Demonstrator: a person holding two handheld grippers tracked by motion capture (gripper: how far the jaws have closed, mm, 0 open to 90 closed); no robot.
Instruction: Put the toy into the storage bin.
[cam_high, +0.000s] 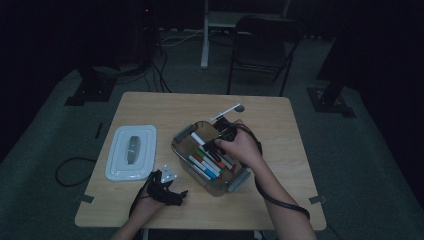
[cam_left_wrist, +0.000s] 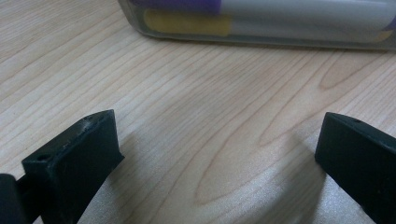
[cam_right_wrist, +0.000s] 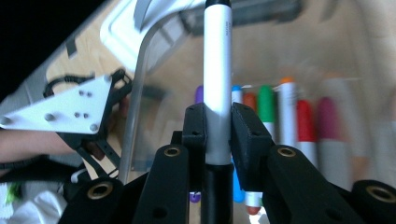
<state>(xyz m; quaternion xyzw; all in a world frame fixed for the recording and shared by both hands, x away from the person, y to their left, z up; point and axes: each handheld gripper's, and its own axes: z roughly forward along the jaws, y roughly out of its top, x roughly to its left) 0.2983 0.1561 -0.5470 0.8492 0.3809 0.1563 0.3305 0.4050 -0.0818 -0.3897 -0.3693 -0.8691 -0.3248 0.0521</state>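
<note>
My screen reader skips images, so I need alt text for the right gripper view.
The right tongs clamp a white marker with black ends, pointing straight up the frame. Behind it, coloured markers lie side by side in a clear box; the left tongs and a white lid sit at left.

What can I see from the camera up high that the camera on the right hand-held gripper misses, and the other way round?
High view alone: the whole table, a chair behind it and a white tool beyond the box. Right gripper view alone: the right hand-held gripper clamped on a white marker. Both: the clear box of markers, the white lid, the left hand-held gripper.
</note>
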